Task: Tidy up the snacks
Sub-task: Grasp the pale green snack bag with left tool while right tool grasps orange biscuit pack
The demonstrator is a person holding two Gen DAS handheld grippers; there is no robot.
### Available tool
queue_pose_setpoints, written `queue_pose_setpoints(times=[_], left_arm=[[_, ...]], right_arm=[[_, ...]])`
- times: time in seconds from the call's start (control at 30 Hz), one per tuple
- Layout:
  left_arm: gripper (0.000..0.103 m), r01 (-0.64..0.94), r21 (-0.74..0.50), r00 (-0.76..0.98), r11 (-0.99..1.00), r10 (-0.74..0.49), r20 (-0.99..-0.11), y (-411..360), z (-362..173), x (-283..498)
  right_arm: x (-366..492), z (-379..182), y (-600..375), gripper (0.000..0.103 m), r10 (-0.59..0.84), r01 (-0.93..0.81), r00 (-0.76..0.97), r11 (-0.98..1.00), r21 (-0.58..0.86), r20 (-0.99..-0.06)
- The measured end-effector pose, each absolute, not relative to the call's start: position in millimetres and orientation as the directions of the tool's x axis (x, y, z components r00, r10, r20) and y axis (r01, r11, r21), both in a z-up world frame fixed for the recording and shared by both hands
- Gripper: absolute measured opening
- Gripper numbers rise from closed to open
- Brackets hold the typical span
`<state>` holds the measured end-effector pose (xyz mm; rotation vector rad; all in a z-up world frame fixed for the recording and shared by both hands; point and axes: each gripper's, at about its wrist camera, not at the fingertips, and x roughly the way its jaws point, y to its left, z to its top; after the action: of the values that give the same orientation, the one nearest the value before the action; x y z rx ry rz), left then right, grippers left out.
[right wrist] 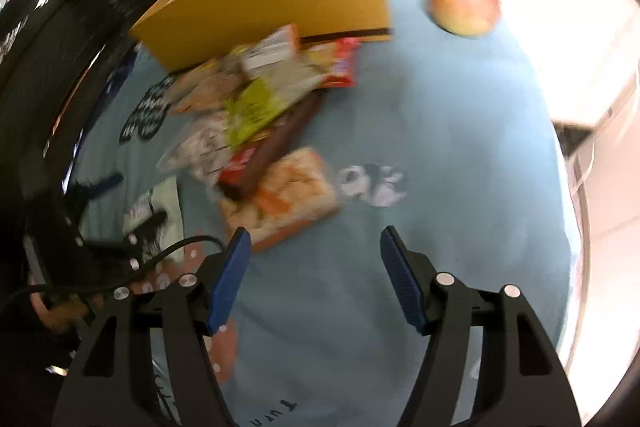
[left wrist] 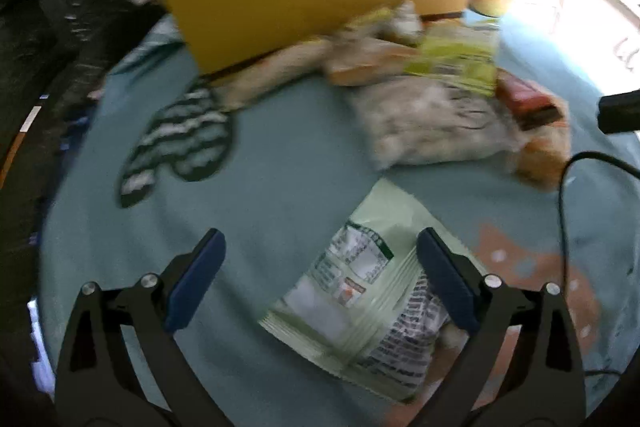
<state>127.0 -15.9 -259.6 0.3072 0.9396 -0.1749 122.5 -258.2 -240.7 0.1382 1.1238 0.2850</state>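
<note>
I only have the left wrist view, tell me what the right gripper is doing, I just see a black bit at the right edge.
Observer: The right gripper is open with nothing between its pads, above bare blue cloth.
Operator: What snack is nearest to it?
Observer: An orange and white snack packet, just ahead of its left pad.
Operator: My brown bar is half hidden. How does it lie?
Observer: The brown bar lies on that packet, leaning up into the snack pile.
Operator: Anything on the cloth beyond that packet?
Observer: A small crumpled white and grey wrapper lies alone beside it, away from the pile, out of your frame.
</note>
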Motion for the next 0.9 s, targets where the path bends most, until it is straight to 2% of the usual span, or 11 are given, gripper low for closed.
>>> queue_pose_setpoints(times=[0.1,0.23,0.27,0.3,0.33,0.47,0.6,0.67,0.73,0.83,0.9], left_arm=[[0.098,0.286,0.127,0.597,0.95,-0.073,-0.799,-11.5,-249.3,119.4],[0.098,0.3,0.157,0.573,0.941,-0.046,-0.818,-11.5,-258.1,107.7],[0.099,0.287,0.136,0.561,0.948,-0.051,-0.826,-6.9,-262.1,106.7],[0.1,0.27,0.12,0.557,0.955,-0.053,-0.829,-2.2,-263.6,105.8],[0.101,0.256,0.107,0.555,0.961,-0.055,-0.83,1.7,-263.9,105.9],[0.101,0.243,0.12,0.563,0.963,-0.039,-0.826,3.1,-265.4,109.4],[0.095,0.227,0.049,0.535,0.973,-0.083,-0.84,9.2,-266.7,112.3],[0.07,0.26,0.025,0.539,0.965,-0.123,-0.833,9.7,-264.6,108.6],[0.06,0.316,0.057,0.556,0.947,-0.136,-0.82,-1.2,-262.0,102.2],[0.063,0.3,0.016,0.54,0.954,-0.156,-0.827,0.0,-261.6,105.3],[0.088,0.272,-0.017,0.511,0.962,-0.159,-0.845,3.5,-265.8,110.7]], right_arm=[[124.4,-242.8,-229.9,0.069,0.246,-0.234,0.427,0.96,0.157,-0.87],[130.5,-251.9,-201.4,0.072,0.188,-0.346,0.456,0.938,0.021,-0.87],[132.4,-254.5,-196.2,0.076,0.185,-0.37,0.456,0.929,0.004,-0.87],[133.2,-257.8,-192.0,0.088,0.173,-0.386,0.458,0.922,-0.02,-0.872],[136.1,-263.2,-187.0,0.091,0.14,-0.398,0.464,0.915,-0.065,-0.875],[150.3,-276.0,-184.1,0.092,0.076,-0.374,0.447,0.921,-0.109,-0.891],[152.3,-275.9,-199.3,0.06,0.141,-0.344,0.386,0.939,-0.001,-0.912],[149.6,-272.1,-206.7,0.045,0.157,-0.341,0.377,0.94,0.021,-0.913],[149.1,-270.5,-216.3,0.027,0.184,-0.322,0.361,0.945,0.063,-0.914],[141.5,-269.1,-230.5,0.02,0.209,-0.297,0.349,0.949,0.104,-0.914],[135.7,-268.8,-235.3,0.02,0.217,-0.288,0.347,0.951,0.116,-0.913]])
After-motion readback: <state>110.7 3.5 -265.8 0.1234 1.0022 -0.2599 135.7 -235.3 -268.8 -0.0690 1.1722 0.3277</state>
